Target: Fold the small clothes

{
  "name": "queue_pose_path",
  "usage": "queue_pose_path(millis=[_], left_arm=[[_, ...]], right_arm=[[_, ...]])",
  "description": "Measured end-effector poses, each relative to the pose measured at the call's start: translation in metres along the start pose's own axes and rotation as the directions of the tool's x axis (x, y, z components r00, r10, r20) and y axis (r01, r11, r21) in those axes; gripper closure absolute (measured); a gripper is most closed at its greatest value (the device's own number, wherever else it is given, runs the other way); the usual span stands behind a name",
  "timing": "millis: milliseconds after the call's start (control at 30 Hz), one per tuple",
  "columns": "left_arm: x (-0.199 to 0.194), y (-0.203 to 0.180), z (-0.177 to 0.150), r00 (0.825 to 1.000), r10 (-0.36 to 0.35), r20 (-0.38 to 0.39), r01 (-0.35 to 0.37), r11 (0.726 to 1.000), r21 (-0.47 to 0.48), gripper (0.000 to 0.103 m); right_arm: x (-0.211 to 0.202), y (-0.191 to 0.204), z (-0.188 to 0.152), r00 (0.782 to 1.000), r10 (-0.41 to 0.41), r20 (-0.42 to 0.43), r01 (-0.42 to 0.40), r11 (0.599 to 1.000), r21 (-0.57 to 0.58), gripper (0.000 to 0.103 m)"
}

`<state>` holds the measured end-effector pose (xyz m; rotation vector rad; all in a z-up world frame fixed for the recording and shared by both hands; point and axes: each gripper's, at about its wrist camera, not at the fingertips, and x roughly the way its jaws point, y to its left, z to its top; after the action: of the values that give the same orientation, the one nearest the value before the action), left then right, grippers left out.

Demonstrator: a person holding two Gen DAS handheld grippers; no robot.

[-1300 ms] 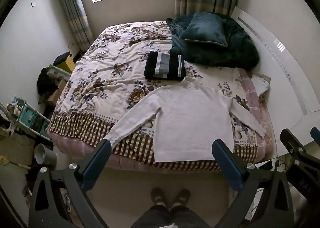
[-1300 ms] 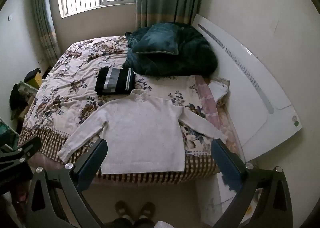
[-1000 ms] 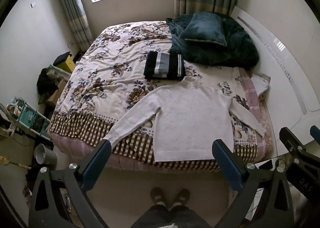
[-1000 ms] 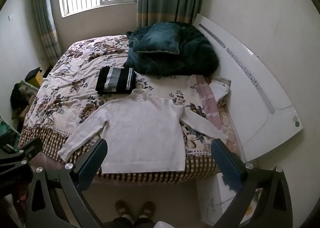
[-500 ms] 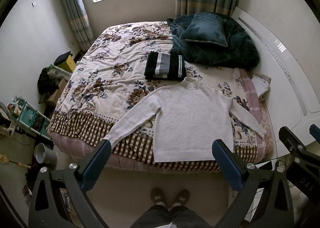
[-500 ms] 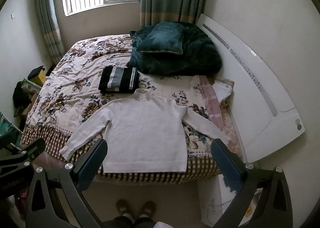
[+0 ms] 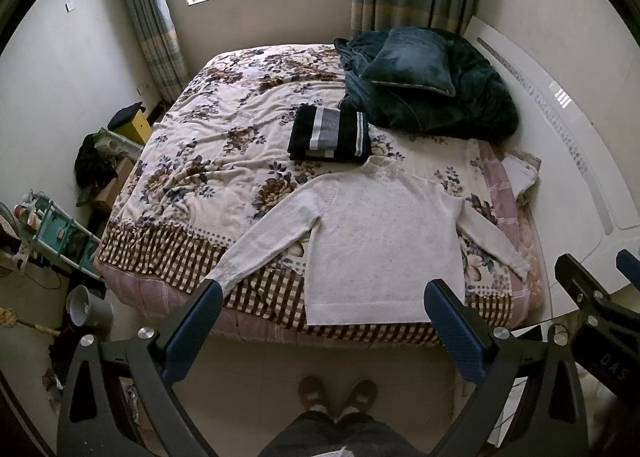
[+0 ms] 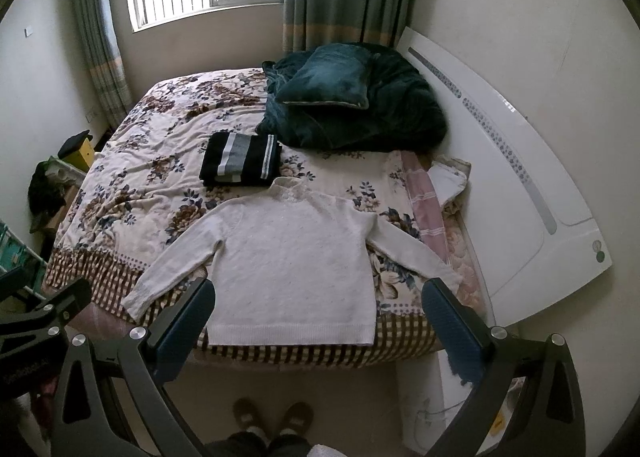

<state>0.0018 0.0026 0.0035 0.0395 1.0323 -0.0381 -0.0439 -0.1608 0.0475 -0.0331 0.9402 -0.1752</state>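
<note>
From the left wrist camera, the left tool (image 7: 322, 321) hangs above the floor in front of the bed (image 7: 168, 257), its two blue-padded fingers spread wide with nothing between them, so folding has, by the look of it, not begun and the step in hand is the approach. The white sweater (image 7: 380, 241) lies flat on its front or back near the foot edge of the bed, collar pointing away toward a folded black and grey striped garment (image 7: 330, 133) that sits just beyond it, both sleeves stretched out at a slant and the hem close to the mattress edge. The nearer sleeve (image 7: 272, 241) reaches down to the checked border, its cuff almost at the left tool's finger in the picture. From the right wrist camera, the right tool (image 8: 318, 317) is likewise open and empty, held back from the bed, with the sweater (image 8: 292, 261) centred between its fingers in the picture and the far sleeve (image 8: 412, 253) running toward the pink-striped edge. The knit looks soft, smooth and unwrinkled. The next move probably calls for bringing both tools down to the cloth and pinching a sleeve cuff or shoulder to fold it across the body.
</note>
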Motion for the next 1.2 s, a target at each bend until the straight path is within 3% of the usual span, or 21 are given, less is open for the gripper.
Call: queue_pose_path(millis=[1200], left_arm=[[-0.010,-0.009,0.015,1.000,-0.009,0.000,0.009,1.000,0.003,0.000]], right_arm=[[-0.003,0.004,0.004,1.000,0.001,0.003,-0.001,1.000,-0.009,0.000]])
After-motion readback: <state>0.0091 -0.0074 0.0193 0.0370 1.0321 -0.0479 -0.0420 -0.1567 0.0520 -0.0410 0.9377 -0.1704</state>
